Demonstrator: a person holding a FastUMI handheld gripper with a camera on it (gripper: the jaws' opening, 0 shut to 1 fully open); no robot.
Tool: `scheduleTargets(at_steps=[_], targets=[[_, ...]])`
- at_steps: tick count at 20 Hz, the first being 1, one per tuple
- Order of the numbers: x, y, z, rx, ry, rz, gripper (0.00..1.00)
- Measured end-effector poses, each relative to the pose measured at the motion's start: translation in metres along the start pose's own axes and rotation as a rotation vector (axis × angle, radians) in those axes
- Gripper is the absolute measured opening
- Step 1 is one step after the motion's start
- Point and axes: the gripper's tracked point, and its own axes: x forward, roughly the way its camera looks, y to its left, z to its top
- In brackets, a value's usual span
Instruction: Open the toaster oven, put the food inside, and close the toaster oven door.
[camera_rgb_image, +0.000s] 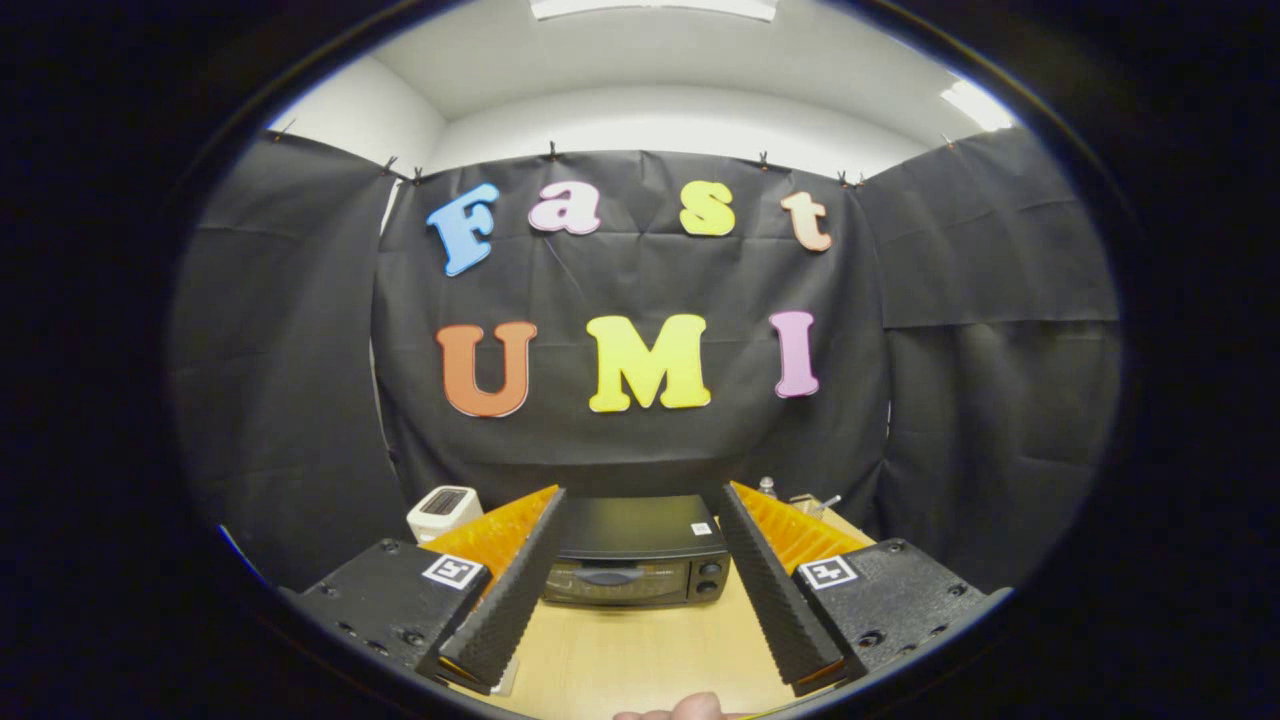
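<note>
A: Pose?
B: Gripper (640, 500) held level above the table (640, 650), aimed at the back wall. Fingers (515, 590) spread wide, nothing between the pads. Part of a hand (685, 708) shows low, behind the fingers.

A: Surroundings?
B: White toaster (444, 510) beyond the left finger. Small bottle (767, 487) and other bits beyond the right finger, too small to tell. Bare table between.

A: Oven?
B: Oven (638, 555) sits ahead, framed between the fingers, past their tips. Door shut, handle across its front, two knobs at right. No contact.
</note>
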Motion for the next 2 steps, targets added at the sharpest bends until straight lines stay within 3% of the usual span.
scheduleTargets(at_steps=[2], targets=[[0.0002, -0.0004, -0.0018, 0.006, 0.008, -0.004, 1.00]])
